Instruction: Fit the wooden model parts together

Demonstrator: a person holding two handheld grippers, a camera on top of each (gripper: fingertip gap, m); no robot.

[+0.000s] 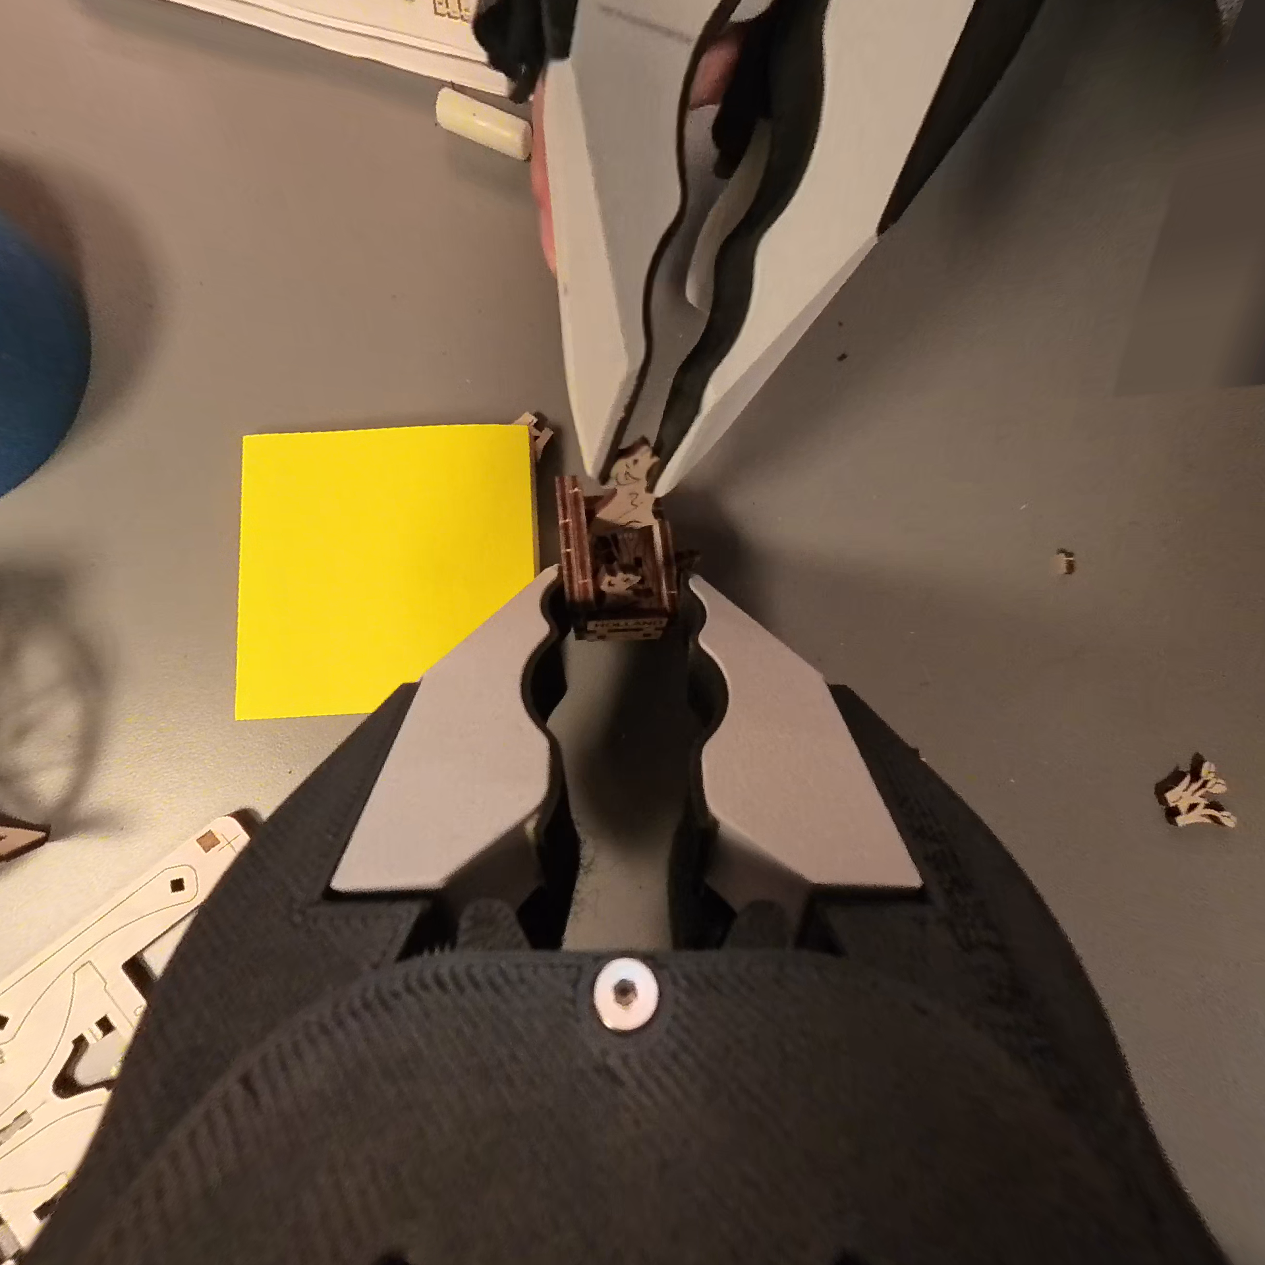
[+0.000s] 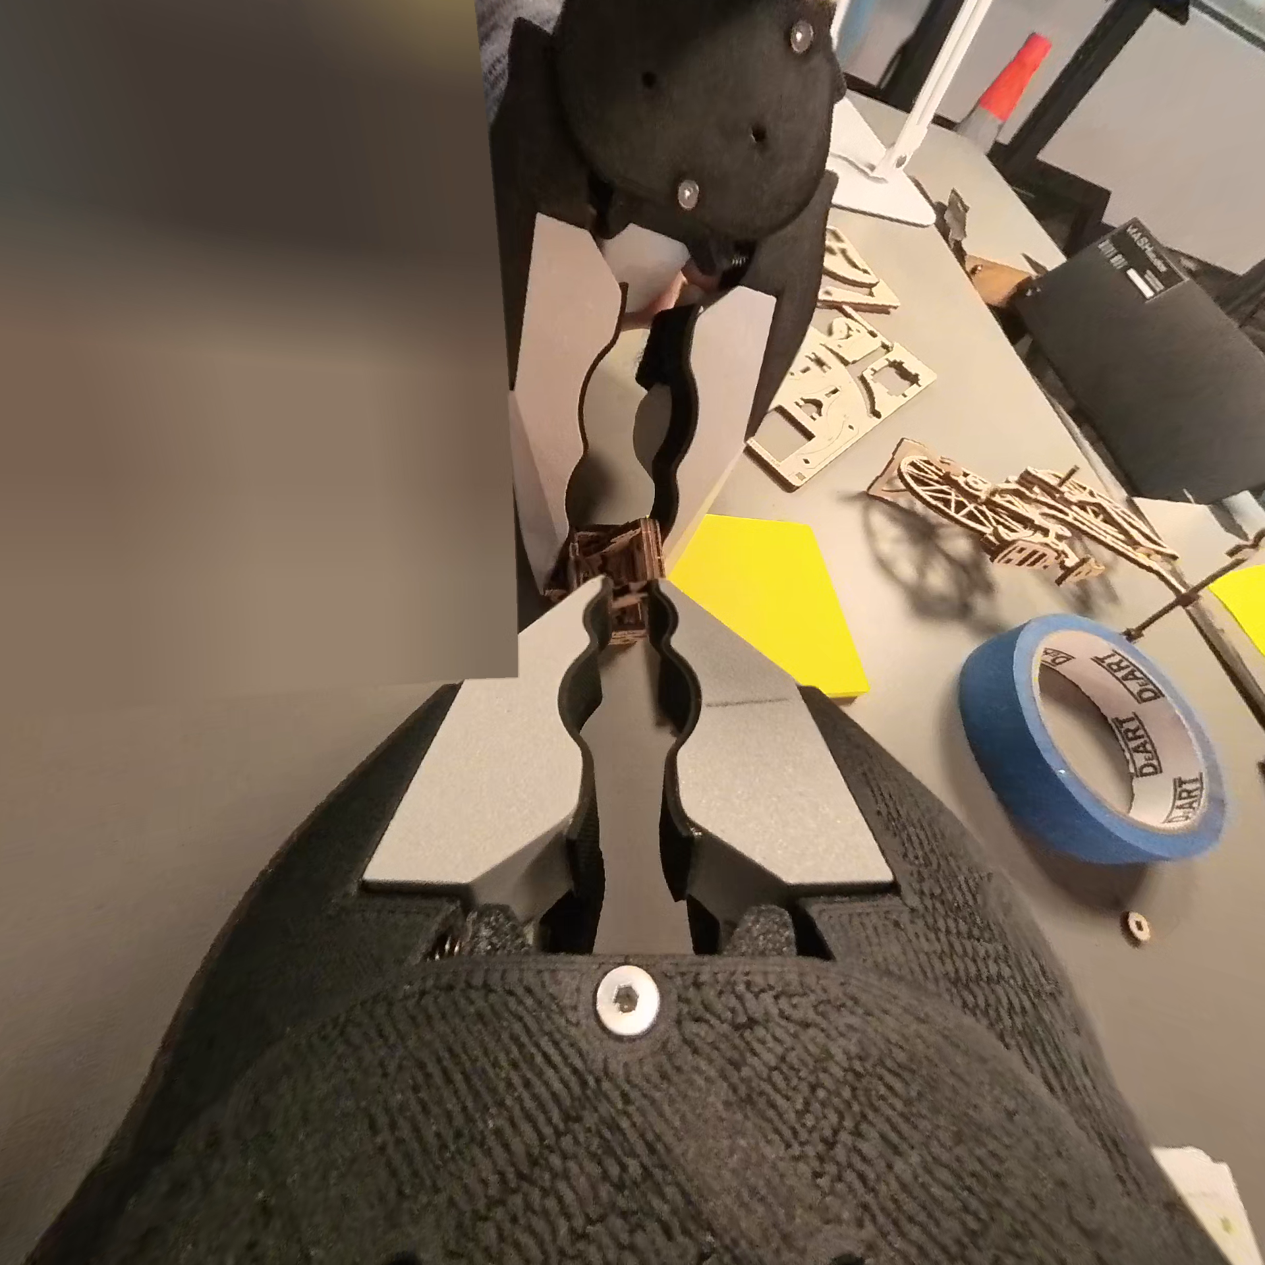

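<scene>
Just beside the yellow pad (image 1: 383,571), the left tongs (image 1: 621,592) clamp the small wooden box (image 1: 616,582) while the right tongs (image 1: 630,472) pinch a pale wooden piece (image 1: 628,479) atop it.

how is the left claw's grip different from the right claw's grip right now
The left claw clamps the small wooden box by its two sides; the right claw pinches a pale flat wooden piece at its tips. The left claw's fingers stand wider apart, the right's nearly closed. Both meet at the box beside the yellow pad.
</scene>
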